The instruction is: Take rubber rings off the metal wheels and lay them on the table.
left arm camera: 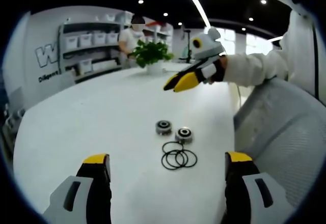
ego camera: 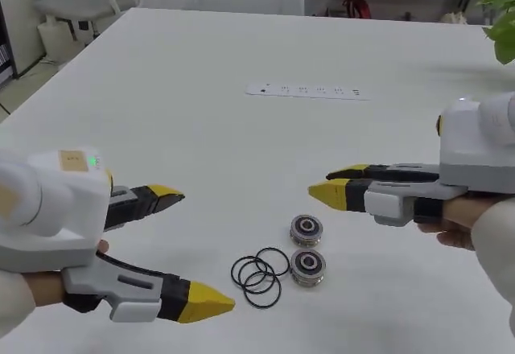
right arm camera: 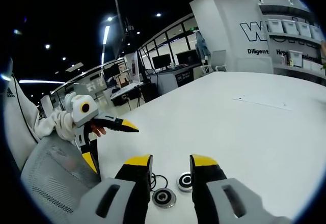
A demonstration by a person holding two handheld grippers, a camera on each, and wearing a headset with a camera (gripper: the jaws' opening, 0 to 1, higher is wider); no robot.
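Two metal wheels (ego camera: 306, 228) (ego camera: 307, 264) lie flat side by side on the white table (ego camera: 201, 129). Several loose black rubber rings (ego camera: 257, 273) lie overlapping just left of the nearer wheel. My left gripper (ego camera: 193, 247) hovers left of the rings with its jaws wide open and nothing between them. My right gripper (ego camera: 324, 185) hangs above and right of the wheels, jaws only slightly apart and empty. The left gripper view shows the wheels (left arm camera: 163, 127) (left arm camera: 183, 134), the rings (left arm camera: 178, 158) and the right gripper (left arm camera: 175, 84). The right gripper view shows the wheels (right arm camera: 164, 197) (right arm camera: 184, 182) below its jaws.
A white power strip (ego camera: 306, 91) lies flat at mid-table beyond the wheels. A grey chair (ego camera: 80, 0) stands past the far left corner, and a green plant (ego camera: 503, 16) sits at the right edge. A person (left arm camera: 135, 33) stands by shelves in the background.
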